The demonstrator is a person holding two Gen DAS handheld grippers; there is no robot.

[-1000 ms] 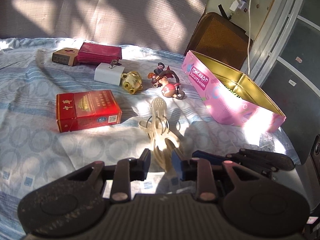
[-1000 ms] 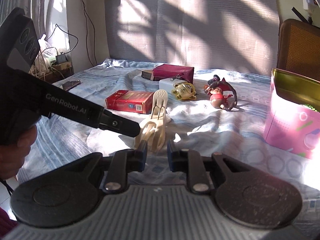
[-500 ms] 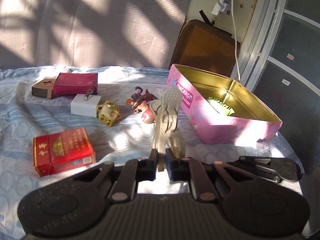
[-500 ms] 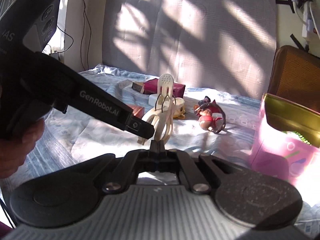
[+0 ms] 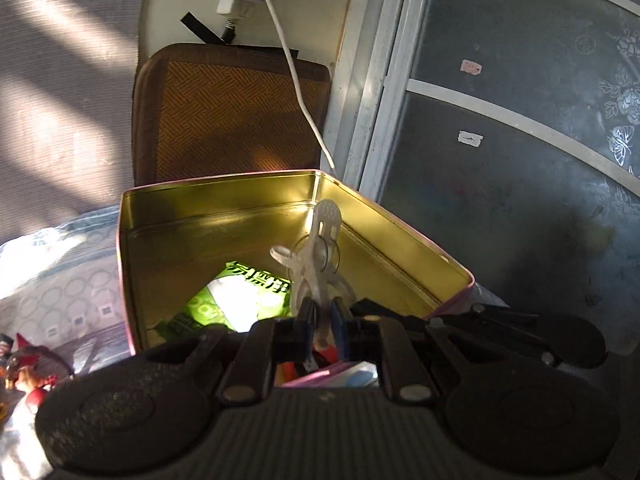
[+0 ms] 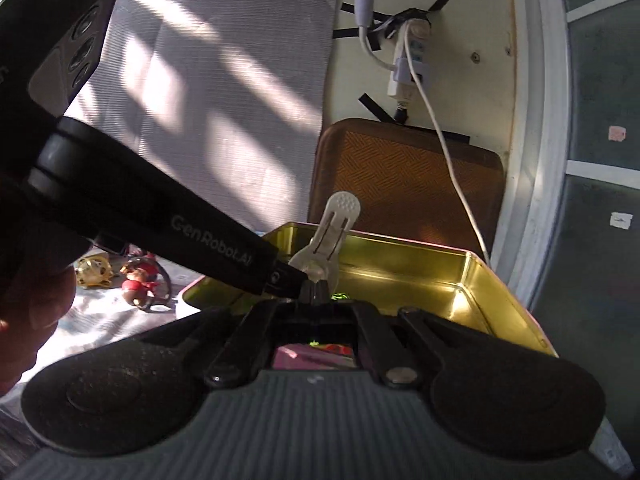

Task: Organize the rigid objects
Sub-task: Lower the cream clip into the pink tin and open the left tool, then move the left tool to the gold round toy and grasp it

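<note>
Clothespin [image 5: 316, 264] now up off the bedsheet and hanging over the pink tin [image 5: 224, 216], pinched tight in the left gripper [image 5: 322, 326]; right gripper [image 6: 318, 300] closed, empty — drop looks next.

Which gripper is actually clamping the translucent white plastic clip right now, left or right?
The left gripper: the translucent white plastic clip sits between its blue pads above the gold-lined pink tin. The right gripper is shut, seemingly on nothing.

A pale plastic clothespin [image 5: 316, 256] is standing upright above the open pink tin [image 5: 160, 216], its rounded, dimpled end pointing up. The tin's gold interior is holding a green packet [image 5: 236, 300]. A monkey figure [image 6: 140, 284] is lying on the bed beside the tin.
</note>
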